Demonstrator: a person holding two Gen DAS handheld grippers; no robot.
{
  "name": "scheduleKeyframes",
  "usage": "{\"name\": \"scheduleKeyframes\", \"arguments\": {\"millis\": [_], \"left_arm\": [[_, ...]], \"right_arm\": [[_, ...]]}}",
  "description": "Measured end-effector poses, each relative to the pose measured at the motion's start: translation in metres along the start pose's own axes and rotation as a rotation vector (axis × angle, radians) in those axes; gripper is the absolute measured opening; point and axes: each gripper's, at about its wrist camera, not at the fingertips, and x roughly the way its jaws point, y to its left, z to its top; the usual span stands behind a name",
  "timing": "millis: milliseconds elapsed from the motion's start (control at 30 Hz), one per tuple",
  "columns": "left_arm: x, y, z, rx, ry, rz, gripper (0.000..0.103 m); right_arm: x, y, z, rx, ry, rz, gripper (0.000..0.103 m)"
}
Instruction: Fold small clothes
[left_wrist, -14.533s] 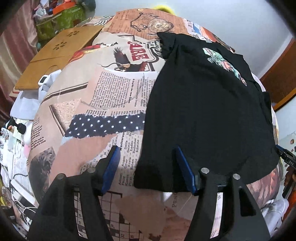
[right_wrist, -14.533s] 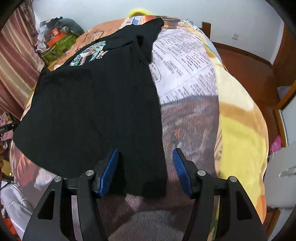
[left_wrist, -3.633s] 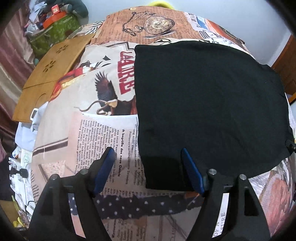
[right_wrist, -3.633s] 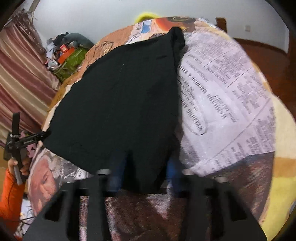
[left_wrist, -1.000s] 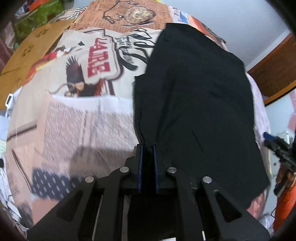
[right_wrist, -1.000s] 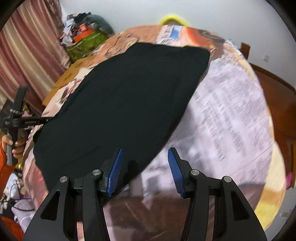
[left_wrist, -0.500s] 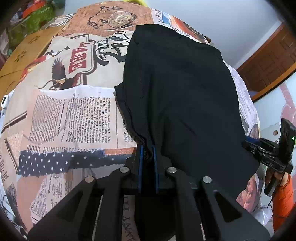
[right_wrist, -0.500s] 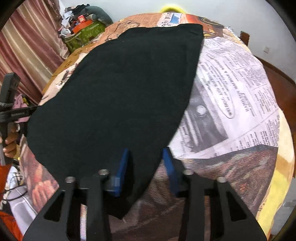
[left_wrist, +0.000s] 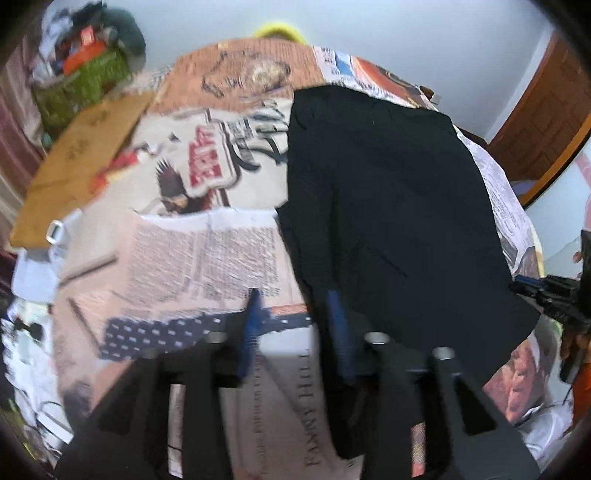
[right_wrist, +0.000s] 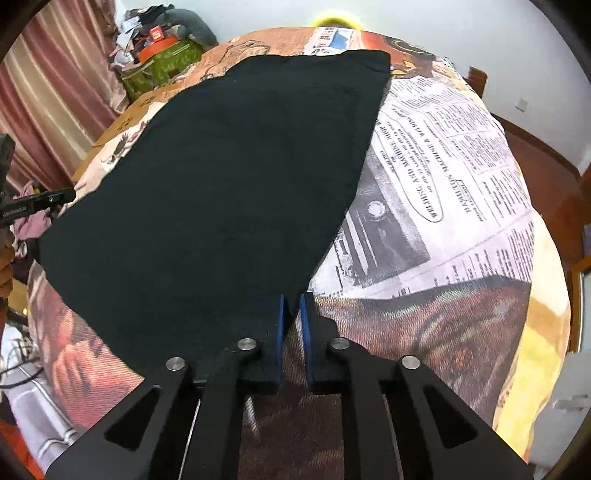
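Observation:
A black shirt lies folded and flat on a bed covered with a newsprint-patterned blanket. My left gripper hovers blurred over the shirt's near left edge, its jaws opening; the cloth lies loose under the right pad, not pinched. In the right wrist view the shirt tapers to a near corner that runs between the blue pads of my right gripper, whose jaws are closing on it with only a narrow gap left. Each gripper shows at the other view's edge: right one, left one.
A brown cut-out board and a green bag of clutter sit at the bed's far left. Striped curtains hang on the left, a wooden door stands on the right. The blanket right of the shirt is bare.
The left gripper let go of the shirt's edge, spread its jaws and lifted away. The right gripper's jaws came together around the shirt's near corner.

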Motion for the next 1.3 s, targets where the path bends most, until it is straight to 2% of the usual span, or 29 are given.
{"name": "scheduleKeyframes", "arguments": {"millis": [33, 100, 200, 267, 333, 567, 700, 833, 933, 1000, 1067, 1100, 1200, 1300], "left_arm": [[-0.003, 0.000, -0.001, 0.007, -0.006, 0.001, 0.053], [-0.006, 0.000, -0.004, 0.015, 0.005, -0.013, 0.060], [-0.002, -0.001, -0.011, 0.002, 0.038, -0.052, 0.067], [0.004, -0.002, -0.016, -0.019, 0.074, -0.087, 0.067], [0.013, -0.005, -0.021, -0.042, 0.106, -0.123, 0.067], [0.025, -0.004, -0.021, -0.095, 0.134, -0.193, 0.066], [0.025, -0.007, -0.019, -0.099, 0.140, -0.246, 0.051], [0.029, -0.009, -0.021, -0.115, 0.144, -0.310, 0.048], [0.033, -0.009, -0.022, -0.141, 0.142, -0.322, 0.046], [0.033, -0.012, -0.022, -0.144, 0.140, -0.330, 0.035], [0.032, -0.017, -0.021, -0.137, 0.139, -0.315, 0.027], [0.031, -0.019, -0.020, -0.127, 0.139, -0.299, 0.017], [0.024, -0.022, -0.015, -0.100, 0.124, -0.265, 0.010], [0.012, -0.025, -0.008, -0.074, 0.082, -0.237, 0.007]], "right_arm": [[-0.004, 0.001, -0.001, 0.007, -0.012, 0.005, 0.022], [-0.013, 0.001, -0.002, 0.015, -0.035, 0.007, 0.041], [-0.024, 0.002, -0.005, 0.020, -0.069, 0.018, 0.048], [-0.023, 0.002, -0.007, 0.028, -0.065, 0.033, 0.053], [-0.021, 0.002, -0.011, 0.044, -0.055, 0.056, 0.054], [-0.003, 0.003, -0.020, 0.094, 0.000, 0.123, 0.054], [0.001, 0.004, -0.019, 0.094, -0.003, 0.152, 0.055], [0.006, 0.003, -0.018, 0.100, 0.002, 0.184, 0.051], [0.008, 0.005, -0.018, 0.107, -0.005, 0.206, 0.038], [0.009, 0.006, -0.018, 0.107, -0.008, 0.208, 0.024], [0.010, 0.010, -0.017, 0.093, -0.011, 0.200, 0.020], [0.010, 0.015, -0.016, 0.082, -0.012, 0.194, 0.017], [0.004, 0.019, -0.013, 0.040, -0.029, 0.171, 0.012], [-0.006, 0.022, -0.008, 0.004, -0.063, 0.157, 0.010]]}}
